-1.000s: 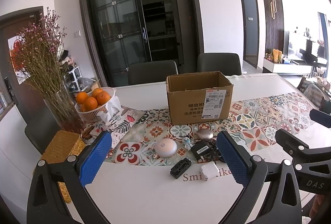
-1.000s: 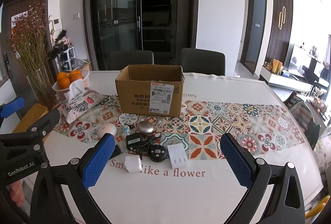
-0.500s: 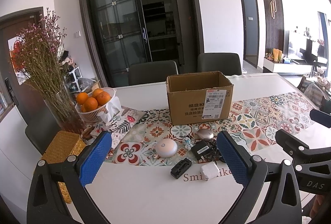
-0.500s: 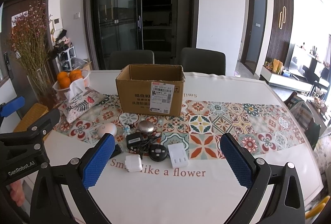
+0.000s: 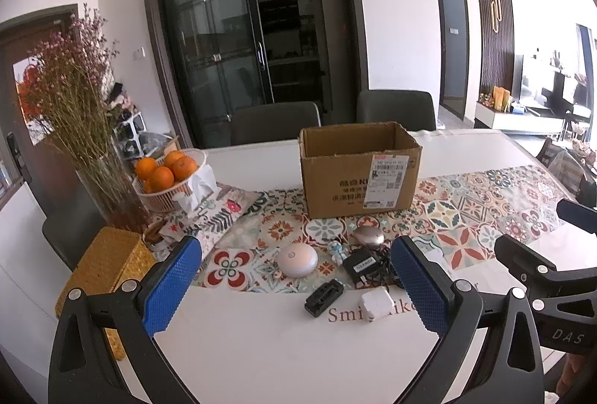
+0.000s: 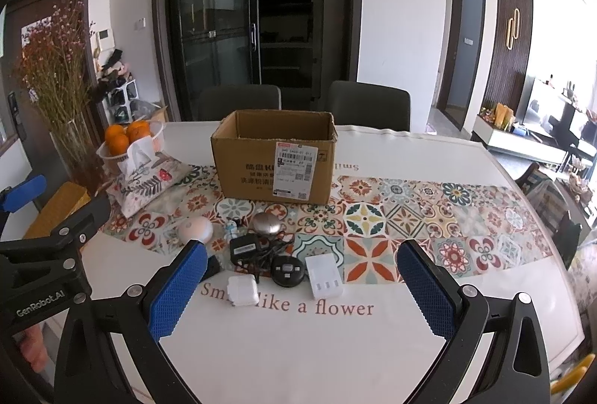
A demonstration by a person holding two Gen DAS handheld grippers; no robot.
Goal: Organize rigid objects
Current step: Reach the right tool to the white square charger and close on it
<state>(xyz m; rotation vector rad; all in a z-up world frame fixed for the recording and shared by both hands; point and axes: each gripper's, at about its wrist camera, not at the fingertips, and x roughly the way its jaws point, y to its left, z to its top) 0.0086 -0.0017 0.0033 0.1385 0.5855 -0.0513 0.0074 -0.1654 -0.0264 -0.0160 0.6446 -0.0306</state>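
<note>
An open cardboard box [image 5: 360,169] [image 6: 275,154] stands on the patterned table runner. In front of it lie small objects: a white round puck [image 5: 297,260] [image 6: 195,229], a silver oval [image 5: 368,236] [image 6: 266,222], a black adapter with cable [image 5: 360,265] [image 6: 244,247], a small figurine [image 5: 337,250], a black clip [image 5: 324,297], a white cube charger [image 5: 375,303] [image 6: 242,290], a black round device [image 6: 286,270] and a white block [image 6: 323,275]. My left gripper [image 5: 294,286] and right gripper [image 6: 302,288] are both open and empty, held above the near table edge.
A basket of oranges [image 5: 168,176], a tissue pouch [image 5: 214,210], a vase of dried flowers [image 5: 74,113] and a woven yellow box [image 5: 104,273] sit at the left. Two dark chairs [image 6: 367,103] stand behind the table. The table [image 6: 298,348] is white near me.
</note>
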